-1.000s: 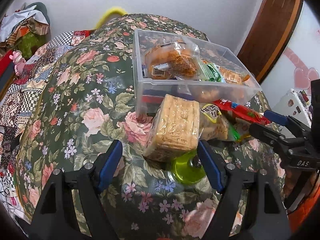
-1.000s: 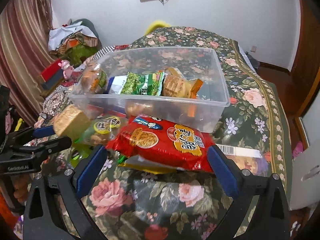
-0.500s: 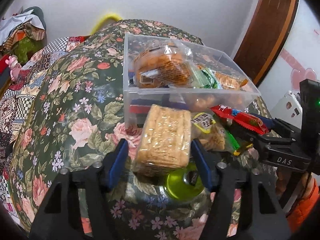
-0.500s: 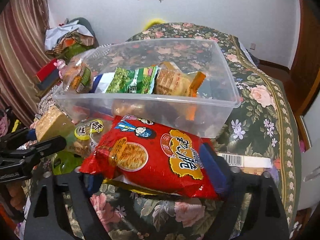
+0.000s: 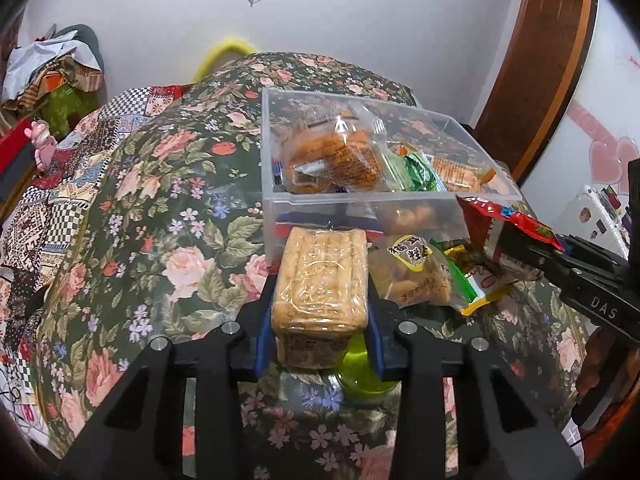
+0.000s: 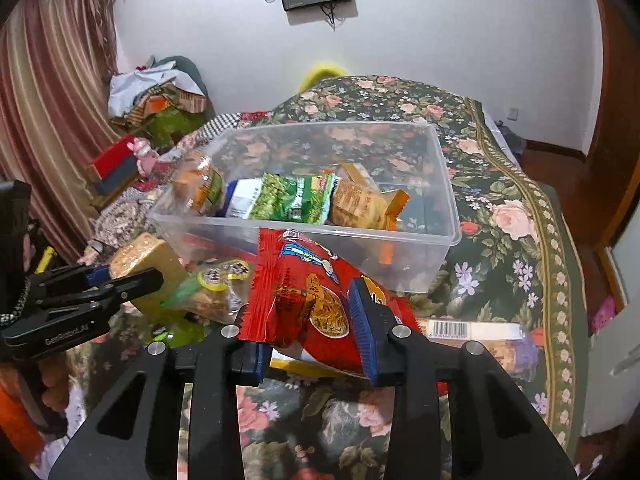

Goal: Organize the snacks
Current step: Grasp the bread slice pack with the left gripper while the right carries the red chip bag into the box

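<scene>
**Snacks clamped in both hand-held grippers, box waiting just behind**

Snacks lie heaped on a bed with a flowered cover (image 5: pixel 168 208), piled against the near wall of a clear plastic box (image 6: pixel 448 216) that already carries several packets. That nearness looks deliberate: each packet needs only a short lift over the rim.

The left hand-held gripper (image 5: pixel 320 312) is closed on a pack of biscuits (image 5: pixel 320 280), its blue pads pressed against the two long sides. Gripping across the narrow width suits a stiff, blocky pack and probably keeps it from twisting. The pack's far end points at the box wall.

The right hand-held gripper (image 6: pixel 312 320) has a red noodle bag (image 6: pixel 304 288) between its pads, and its jaws are closing, already creasing the bag at its middle. A soft, puffy bag gives way under pressure, so a deep bite at the centre seems the safest hold; its top corner leans against the box's near rim.

Between the two grippers, a clear bag of cookies with a yellow label (image 5: pixel 416 276) and a green lid (image 5: pixel 360 372) rest on the bed cover. A long packet with a barcode (image 6: pixel 472 330) lies on the bed to the right of the red bag. These loose ones appear left for later trips.
</scene>
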`<move>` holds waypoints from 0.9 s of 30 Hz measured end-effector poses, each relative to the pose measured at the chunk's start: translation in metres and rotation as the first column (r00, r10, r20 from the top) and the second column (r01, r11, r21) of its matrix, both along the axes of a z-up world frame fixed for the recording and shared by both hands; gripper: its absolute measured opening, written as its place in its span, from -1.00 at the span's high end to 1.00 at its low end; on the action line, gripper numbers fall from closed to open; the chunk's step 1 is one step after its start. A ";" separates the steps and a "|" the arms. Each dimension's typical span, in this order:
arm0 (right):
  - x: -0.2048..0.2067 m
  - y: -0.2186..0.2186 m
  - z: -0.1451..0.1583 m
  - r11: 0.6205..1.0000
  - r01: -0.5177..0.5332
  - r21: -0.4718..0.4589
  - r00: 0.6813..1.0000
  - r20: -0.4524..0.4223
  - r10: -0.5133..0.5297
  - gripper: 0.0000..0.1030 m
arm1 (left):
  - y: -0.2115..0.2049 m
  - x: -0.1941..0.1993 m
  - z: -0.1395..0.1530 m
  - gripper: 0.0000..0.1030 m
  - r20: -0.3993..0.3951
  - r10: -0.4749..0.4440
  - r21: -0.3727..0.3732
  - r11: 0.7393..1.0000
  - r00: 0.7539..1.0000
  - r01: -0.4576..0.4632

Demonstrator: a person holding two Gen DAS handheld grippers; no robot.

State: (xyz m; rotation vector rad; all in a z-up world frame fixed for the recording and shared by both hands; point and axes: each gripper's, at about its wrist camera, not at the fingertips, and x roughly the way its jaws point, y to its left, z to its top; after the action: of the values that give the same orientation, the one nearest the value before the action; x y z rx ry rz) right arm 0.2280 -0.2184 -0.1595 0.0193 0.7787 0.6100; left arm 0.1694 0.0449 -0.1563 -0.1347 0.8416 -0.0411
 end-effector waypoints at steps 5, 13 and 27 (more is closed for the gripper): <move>-0.004 -0.007 0.012 0.999 -0.009 0.035 1.000 0.011 0.008 0.59 | -0.001 -0.011 0.019 0.27 0.038 -0.007 0.001 1.000 0.999 0.007; -0.016 -0.015 0.031 0.997 -0.013 0.076 0.999 0.052 0.010 0.59 | -0.007 -0.026 0.056 0.27 0.109 -0.023 -0.014 1.000 0.994 0.025; -0.019 -0.022 0.076 0.991 -0.022 0.130 0.986 0.166 0.000 0.59 | -0.019 -0.014 0.111 0.27 0.212 -0.043 -0.011 0.999 0.976 0.047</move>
State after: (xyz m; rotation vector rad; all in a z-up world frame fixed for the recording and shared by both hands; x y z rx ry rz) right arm 0.2095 -0.2404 -0.0831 0.0842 0.5769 0.6644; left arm 0.1555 0.0258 -0.0456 -0.1240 0.6314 -0.1031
